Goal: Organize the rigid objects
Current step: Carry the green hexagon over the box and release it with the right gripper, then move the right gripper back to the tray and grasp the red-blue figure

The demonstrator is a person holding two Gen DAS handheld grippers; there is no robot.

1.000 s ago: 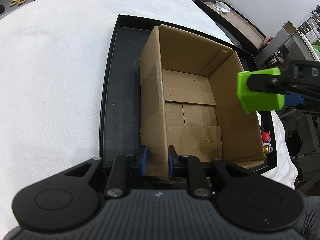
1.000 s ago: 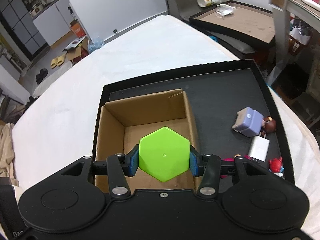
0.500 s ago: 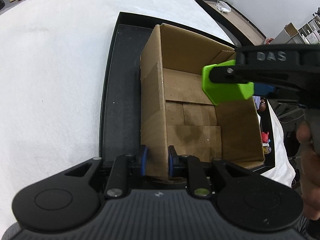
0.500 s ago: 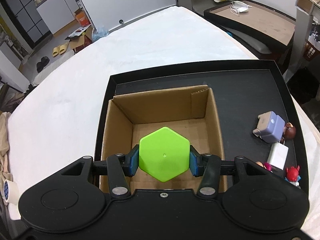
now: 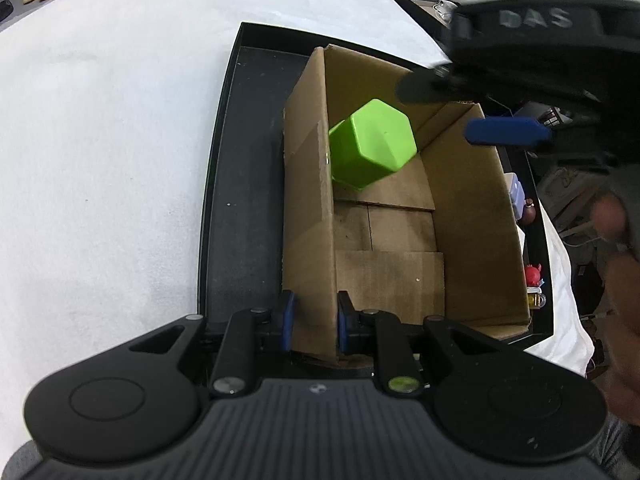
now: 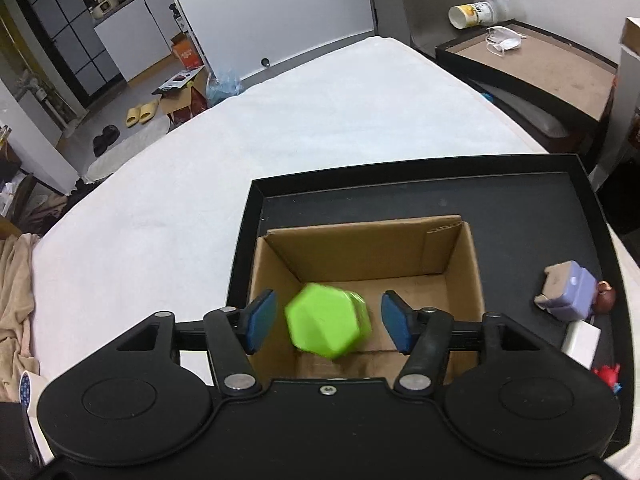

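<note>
The left gripper [image 5: 311,322] is clamped on the near end of the left wall of an open cardboard box [image 5: 472,216], one blue pad outside the wall and one inside. The right gripper [image 6: 328,322] is spread wide and holds nothing; its two blue pads stand well apart on either side of a bright green hexagonal block [image 6: 328,326], which touches neither pad and looks smeared with motion blur. From the left wrist view the same green hexagonal block [image 5: 372,150] appears tilted inside the box, near the far left corner, and whether it rests on the box floor cannot be told. In that view the right gripper [image 5: 472,110] hovers over the far right of the box, blurred, with the raised letters "DAS" readable on its black body. The person's right hand [image 5: 616,240] is a dark blur cut off at the frame's right edge. The box sits in a shallow black tray [image 6: 520,200] on a white cloth-covered table [image 6: 240,152]. On the tray to the right of the box lie a lilac block [image 6: 570,294], a white block [image 6: 580,340], a small brown figure [image 6: 606,294] and a red toy [image 6: 608,374] partly cut off; their details are too small to make out. Far behind, a toppled paper cup [image 6: 474,14] carries printing too blurred to read.
</note>
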